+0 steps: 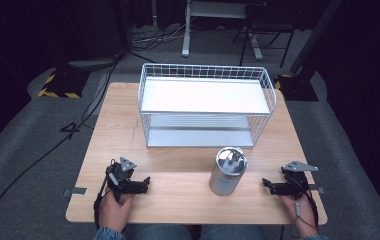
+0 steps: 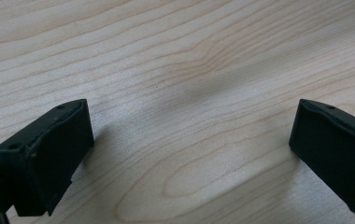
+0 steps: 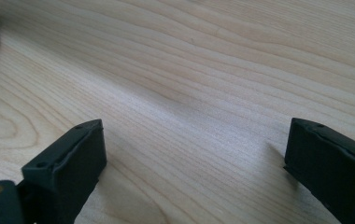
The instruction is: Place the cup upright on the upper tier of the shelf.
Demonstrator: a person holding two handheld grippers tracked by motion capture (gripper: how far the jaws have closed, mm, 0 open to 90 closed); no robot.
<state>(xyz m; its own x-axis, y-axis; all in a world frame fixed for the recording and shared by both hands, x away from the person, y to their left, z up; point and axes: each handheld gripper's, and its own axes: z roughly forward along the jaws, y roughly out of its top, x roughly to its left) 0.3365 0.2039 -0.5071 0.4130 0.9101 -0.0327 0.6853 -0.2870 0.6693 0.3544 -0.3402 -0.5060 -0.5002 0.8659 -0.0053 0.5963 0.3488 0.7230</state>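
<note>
High view: canister (image 1: 228, 170) upright, probably just clear of rack (image 1: 205, 107).

Left gripper (image 2: 189, 140) over table (image 2: 180, 56), light wood with wavy grain. Jaws wide apart, one at each lower corner, nothing between them but bare wood. Soft shadow on table between jaws, darker beside left one.

- Light wood table (image 1: 128, 125), square-ish, visible grain, on grey carpet floor (image 1: 23, 145).
- White wire basket-shelf (image 1: 205, 105) at far centre, 2 levels, standing on tabletop.
- Metal canister (image 1: 227, 171) upright, near front, just before the shelf, right of centre.
- Both grippers rest at front edge, l. (image 1: 145, 182) & r. (image 1: 266, 184), either side of canister.
</note>
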